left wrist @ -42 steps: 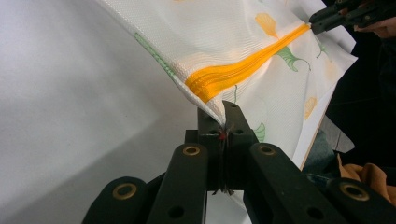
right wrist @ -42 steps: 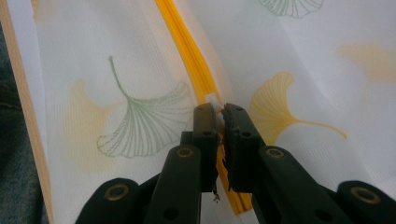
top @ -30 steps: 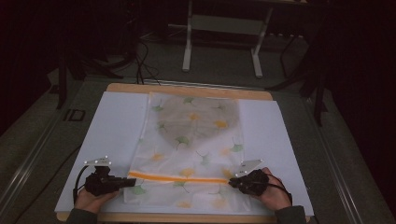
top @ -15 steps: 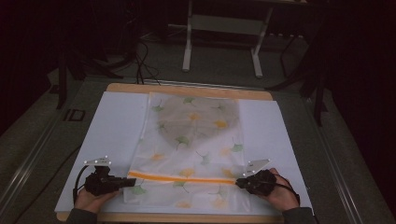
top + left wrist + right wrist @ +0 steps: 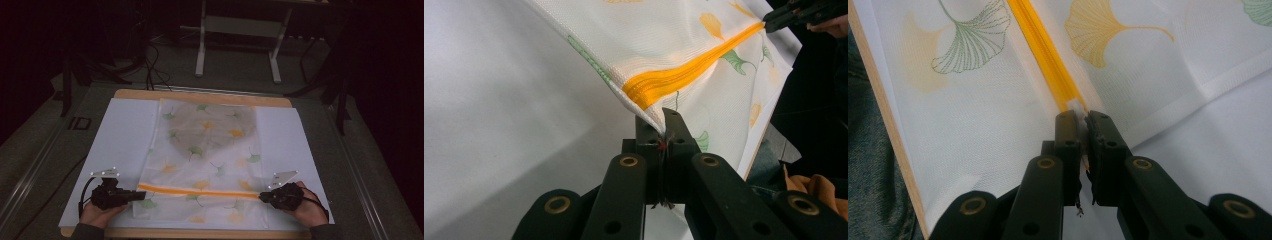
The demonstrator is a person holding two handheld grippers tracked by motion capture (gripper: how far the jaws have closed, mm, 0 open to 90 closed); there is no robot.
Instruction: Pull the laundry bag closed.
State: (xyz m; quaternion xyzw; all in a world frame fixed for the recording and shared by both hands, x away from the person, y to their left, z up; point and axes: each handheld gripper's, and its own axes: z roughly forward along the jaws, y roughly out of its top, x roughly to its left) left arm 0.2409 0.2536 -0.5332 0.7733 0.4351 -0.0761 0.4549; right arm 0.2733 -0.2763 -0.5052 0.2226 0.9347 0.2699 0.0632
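**Both grippers pinch the ends of the orange zip on a mesh bag**

The left gripper has its two black jaws pressed together on the corner of the mesh bag, right where the orange zip ends; the fabric rises slightly out of the pinch. The right gripper is likewise clamped, its jaws closed on the small white tab at the other end of the zip.

The bag is a fine white netting with a visible woven grid, printed with fan-shaped ginkgo leaves in yellow, orange and green on thin stems. The zip is a ribbed, bright orange band.

From the high view, the left gripper and right gripper sit at opposite ends of the zip, which runs straight across the near part of the bag. The bag lies flat and rectangular on a smooth white sheet covering a wooden board with a pale edge. Its far half looks greyer, with a rounded shadowy patch inside.
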